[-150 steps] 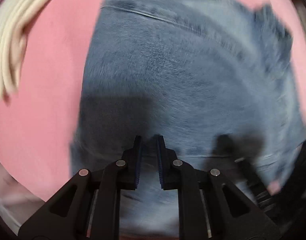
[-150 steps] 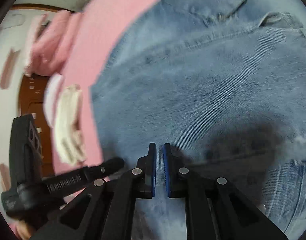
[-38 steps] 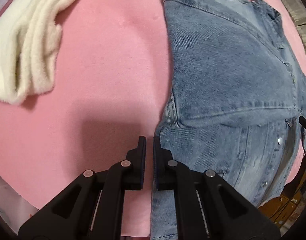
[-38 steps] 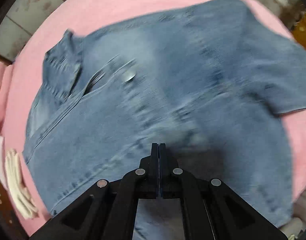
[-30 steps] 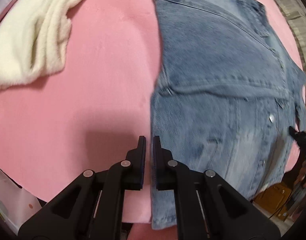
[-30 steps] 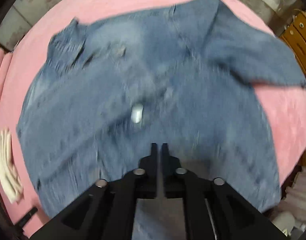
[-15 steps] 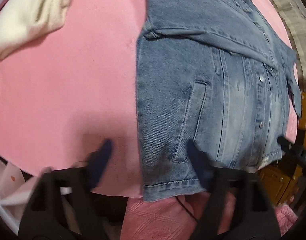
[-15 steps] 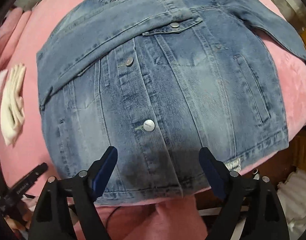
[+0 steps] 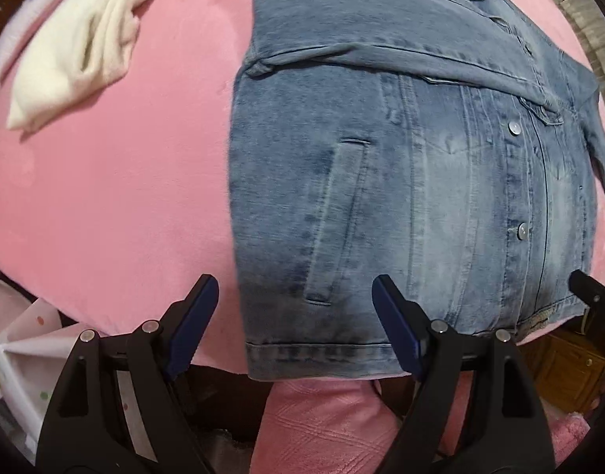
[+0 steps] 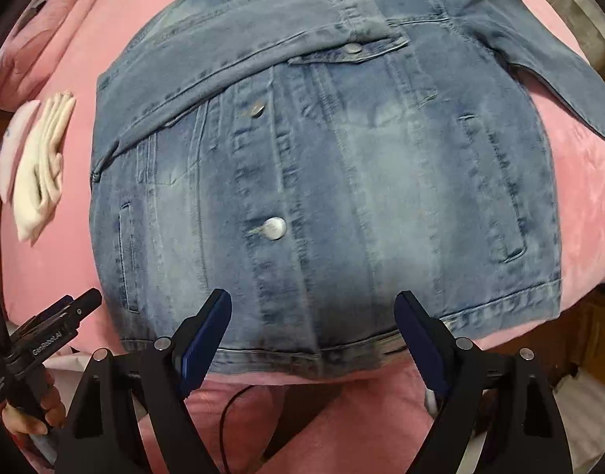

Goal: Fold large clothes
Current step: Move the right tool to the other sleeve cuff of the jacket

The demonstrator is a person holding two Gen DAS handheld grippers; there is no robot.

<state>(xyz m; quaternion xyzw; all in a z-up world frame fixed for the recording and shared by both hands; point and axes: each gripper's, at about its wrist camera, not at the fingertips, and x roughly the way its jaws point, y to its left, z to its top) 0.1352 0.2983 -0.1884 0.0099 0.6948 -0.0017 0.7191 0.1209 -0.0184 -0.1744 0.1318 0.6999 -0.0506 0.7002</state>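
**A:** The denim jacket [image 10: 322, 181] lies front-up on the pink bed cover [image 9: 116, 197], buttoned down the middle, hem at the near edge, collar at the far end. One sleeve [image 10: 231, 63] is folded across the chest; the other sleeve [image 10: 539, 51] trails off to the far right.

**B:** And the grippers?

**A:** Both hover just short of the hem. The left gripper [image 9: 294, 324] has its jaws spread wide, holding nothing, lined up with the jacket's near left corner. The right gripper [image 10: 314, 335] is equally wide apart and empty, facing the middle of the hem, below the lower button [image 10: 274, 228].

**B:** So a hem grab, by the look of it. Risks?

**A:** Several, I'd say. Denim is thick and stiff, so a pinch may catch only the top layer, and the front panel would lift away from the back. That hem also sits right at the bed's edge; a clumsy tug could drag the jacket off.

**B:** And the loose sleeve?

**A:** If it stays out, any fold upward would likely trap it crooked. The cream towel [image 9: 77, 43] sits well apart at the far left, no trouble there.
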